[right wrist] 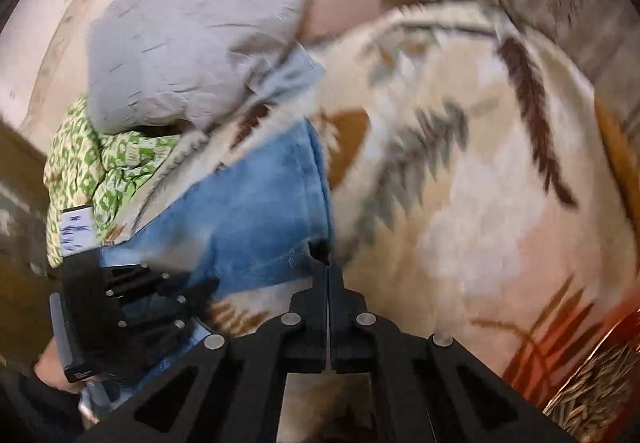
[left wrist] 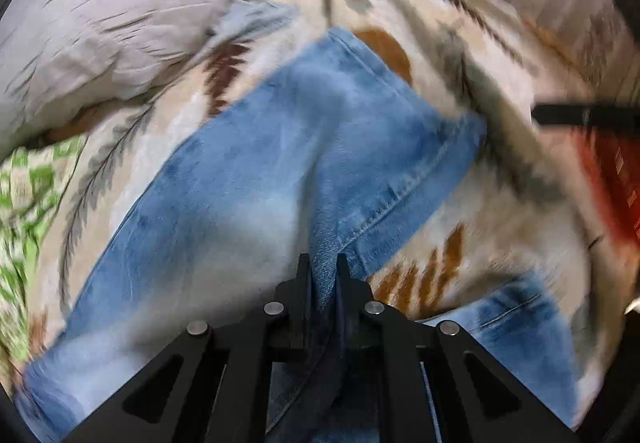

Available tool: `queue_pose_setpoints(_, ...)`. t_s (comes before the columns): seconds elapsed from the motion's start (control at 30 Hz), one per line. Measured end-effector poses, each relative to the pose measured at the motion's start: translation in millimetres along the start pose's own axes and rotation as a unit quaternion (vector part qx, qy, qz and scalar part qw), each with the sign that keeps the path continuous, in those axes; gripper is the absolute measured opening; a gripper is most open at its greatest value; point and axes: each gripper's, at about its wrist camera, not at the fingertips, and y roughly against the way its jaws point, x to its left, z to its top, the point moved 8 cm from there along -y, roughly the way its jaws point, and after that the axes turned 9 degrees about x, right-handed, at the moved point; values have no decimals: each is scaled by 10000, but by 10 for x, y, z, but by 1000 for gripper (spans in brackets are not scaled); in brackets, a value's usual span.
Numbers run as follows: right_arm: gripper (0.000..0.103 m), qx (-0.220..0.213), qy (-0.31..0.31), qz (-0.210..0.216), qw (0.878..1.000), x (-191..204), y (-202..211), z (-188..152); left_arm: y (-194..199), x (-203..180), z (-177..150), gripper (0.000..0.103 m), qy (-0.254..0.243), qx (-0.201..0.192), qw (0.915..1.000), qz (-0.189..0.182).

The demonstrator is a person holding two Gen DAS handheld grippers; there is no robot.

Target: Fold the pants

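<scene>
Blue jeans [left wrist: 280,163] lie spread across a leaf-patterned blanket [left wrist: 512,251]. My left gripper [left wrist: 324,271] is shut on a raised fold of denim near the middle of the pants. In the right wrist view the jeans [right wrist: 260,211] run from the left tool's black housing [right wrist: 120,307] to my right gripper [right wrist: 328,263]. That gripper is shut, its tips at the jeans' lower right corner. Blur hides whether any denim is caught there. One of its fingers [left wrist: 580,115] shows as a black bar at the right of the left wrist view, with blanket between it and the hem.
A grey pillow [right wrist: 192,35] lies beyond the jeans, with a green patterned cloth [right wrist: 100,163] beside it. Something red [left wrist: 616,179] sits at the blanket's right edge. A hand [right wrist: 52,367] holds the left tool. Both views are motion-blurred.
</scene>
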Motion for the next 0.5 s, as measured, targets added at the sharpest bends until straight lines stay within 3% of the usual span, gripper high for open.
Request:
queue_pose_setpoints(0.03, 4, -36, -50, 39, 10000, -20, 37, -4, 101, 49, -14, 40, 119, -64, 9999, -8)
queue_pose_setpoints(0.07, 4, -60, 32, 96, 9999, 10, 101, -17, 241, 119, -46, 80, 270, -187, 9994, 117)
queue_pose_setpoints(0.1, 4, -62, 123, 123, 9998, 24, 162, -48, 382, 170, -87, 91, 396, -362, 9983, 246)
queue_pose_setpoints(0.17, 9, -60, 382, 194, 9991, 139, 272, -155, 729, 205, -244, 95, 506, -788, 9955, 172)
queue_pose_setpoints(0.2, 16, -40, 595, 227, 9980, 239, 323, -249, 809, 199, -333, 95, 473, -772, 9959, 54)
queue_pose_setpoints(0.23, 39, -16, 777, 236, 9967, 320, 352, -335, 878, 188, -451, 95, 466, -684, 9966, 0)
queue_pose_setpoints(0.27, 78, 19, 952, 237, 9952, 416, 361, -430, 920, 171, -552, 95, 455, -613, 9971, -21)
queue_pose_setpoints(0.3, 88, 12, 1081, 219, 9939, 472, 383, -549, 951, 138, -671, 95, 422, -531, 9977, -37)
queue_pose_setpoints(0.4, 89, -80, 1614, 290, 9864, 711, 412, -844, 885, 9, -947, 95, 490, -284, 9980, -297)
queue_pose_setpoints(0.5, 88, 134, 1735, 444, 9837, 885, 248, -988, 665, -61, -1033, 95, 1063, -154, 9905, -857)
